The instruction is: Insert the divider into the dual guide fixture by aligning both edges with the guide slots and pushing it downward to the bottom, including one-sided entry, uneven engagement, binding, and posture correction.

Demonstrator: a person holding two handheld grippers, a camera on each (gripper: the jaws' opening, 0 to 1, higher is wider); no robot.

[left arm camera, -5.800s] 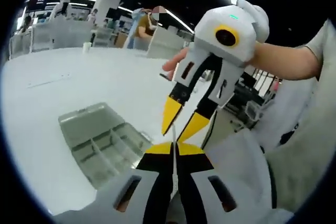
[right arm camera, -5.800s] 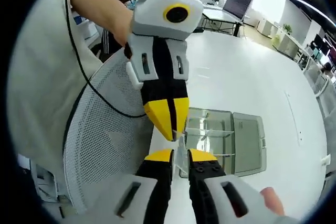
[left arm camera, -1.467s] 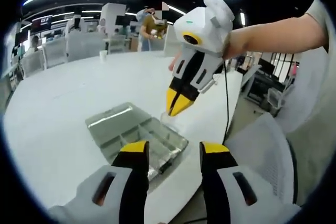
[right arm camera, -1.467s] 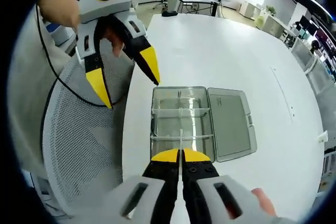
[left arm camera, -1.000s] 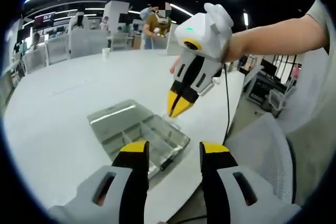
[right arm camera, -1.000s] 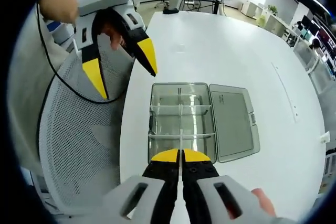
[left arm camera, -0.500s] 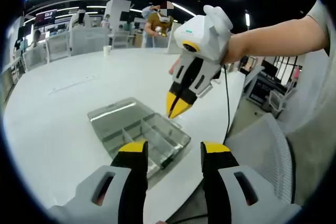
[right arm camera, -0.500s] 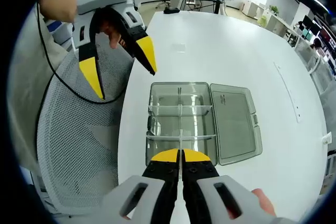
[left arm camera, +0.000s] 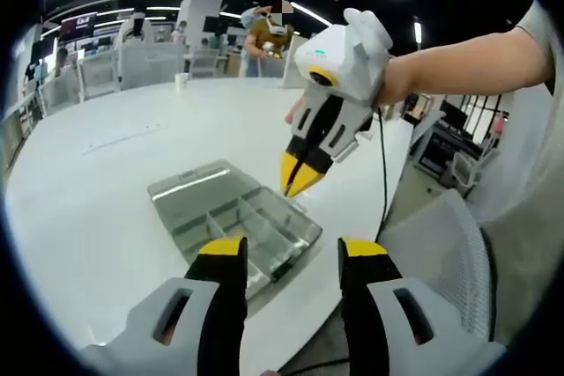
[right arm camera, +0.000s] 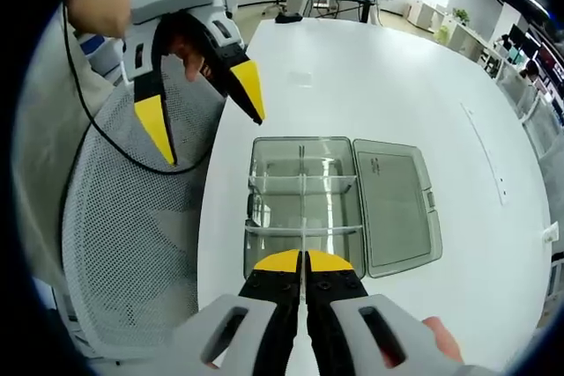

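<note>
A clear plastic organiser box (right arm camera: 304, 204) lies near the table's edge with its lid (right arm camera: 397, 204) folded open, and clear dividers cross inside it. My right gripper (right arm camera: 302, 261) is shut on a thin clear divider (right arm camera: 302, 237), seen edge-on, held above the box's near compartments. In the left gripper view the right gripper (left arm camera: 298, 182) hangs point-down over the box (left arm camera: 233, 217). My left gripper (left arm camera: 292, 248) stands open with nothing between its jaws. The left gripper (right arm camera: 207, 107) hovers open beside the box, off the table's edge.
The white table (right arm camera: 352, 85) stretches wide beyond the box. A grey mesh chair back (right arm camera: 132, 244) stands beside the table's edge under the left gripper. A black cable (right arm camera: 97, 121) hangs from the left hand. A person (left arm camera: 264, 37) and a cup (left arm camera: 181, 81) are far off.
Both grippers met tip to tip earlier; the left one has since opened and drawn back. Over the last second the right gripper holds the divider nearly still above the box.
</note>
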